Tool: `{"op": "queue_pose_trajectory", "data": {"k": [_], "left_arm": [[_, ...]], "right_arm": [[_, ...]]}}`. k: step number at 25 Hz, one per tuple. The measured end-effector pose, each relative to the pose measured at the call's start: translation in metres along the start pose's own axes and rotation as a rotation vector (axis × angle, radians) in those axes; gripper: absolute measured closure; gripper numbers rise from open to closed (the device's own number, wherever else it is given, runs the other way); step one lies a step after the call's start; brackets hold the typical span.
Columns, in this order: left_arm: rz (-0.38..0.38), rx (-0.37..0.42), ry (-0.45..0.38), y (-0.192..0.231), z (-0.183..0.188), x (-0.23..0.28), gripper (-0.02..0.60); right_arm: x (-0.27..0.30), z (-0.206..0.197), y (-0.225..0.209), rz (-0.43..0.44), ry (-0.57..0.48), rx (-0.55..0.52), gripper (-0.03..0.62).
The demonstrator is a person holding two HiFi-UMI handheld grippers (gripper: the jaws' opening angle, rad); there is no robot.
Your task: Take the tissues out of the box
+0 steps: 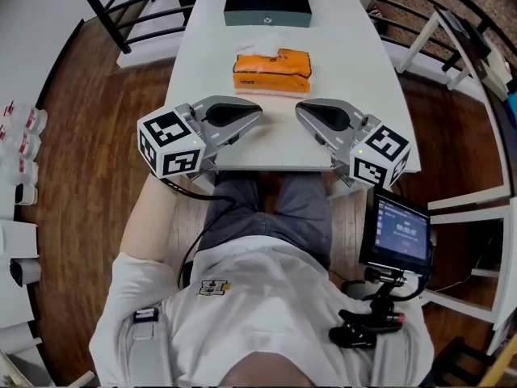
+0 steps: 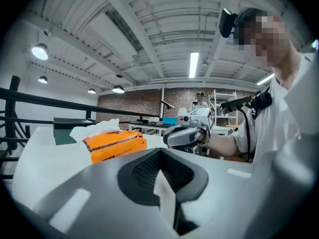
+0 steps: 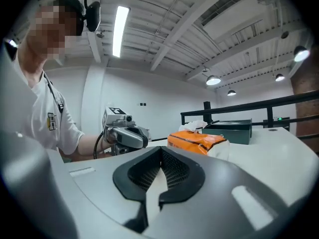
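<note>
Lying on the white table, a crinkly orange tissue pack sits between the dark green box and your left gripper and right gripper, both closed, empty.

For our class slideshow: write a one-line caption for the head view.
Grey left gripper and right gripper, shut and empty, at a white table, near an orange tissue pack.
</note>
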State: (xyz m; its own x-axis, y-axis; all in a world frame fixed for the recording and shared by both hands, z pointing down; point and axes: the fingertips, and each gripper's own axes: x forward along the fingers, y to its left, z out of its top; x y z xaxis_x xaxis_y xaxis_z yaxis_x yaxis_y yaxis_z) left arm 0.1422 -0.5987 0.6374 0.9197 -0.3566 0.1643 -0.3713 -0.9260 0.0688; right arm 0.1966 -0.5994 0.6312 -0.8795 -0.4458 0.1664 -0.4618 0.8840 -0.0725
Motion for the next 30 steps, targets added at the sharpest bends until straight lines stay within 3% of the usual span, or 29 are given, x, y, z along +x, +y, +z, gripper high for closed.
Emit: {"op": "queue_pose_trajectory", "data": {"k": [30], "left_arm": [[0.028,-0.014,-0.013,0.0042,0.0026,-0.0028,0.581]], "right_arm": [[0.0045,-0.0038,0.0052,0.035,0.022,0.017,0.594]]}}
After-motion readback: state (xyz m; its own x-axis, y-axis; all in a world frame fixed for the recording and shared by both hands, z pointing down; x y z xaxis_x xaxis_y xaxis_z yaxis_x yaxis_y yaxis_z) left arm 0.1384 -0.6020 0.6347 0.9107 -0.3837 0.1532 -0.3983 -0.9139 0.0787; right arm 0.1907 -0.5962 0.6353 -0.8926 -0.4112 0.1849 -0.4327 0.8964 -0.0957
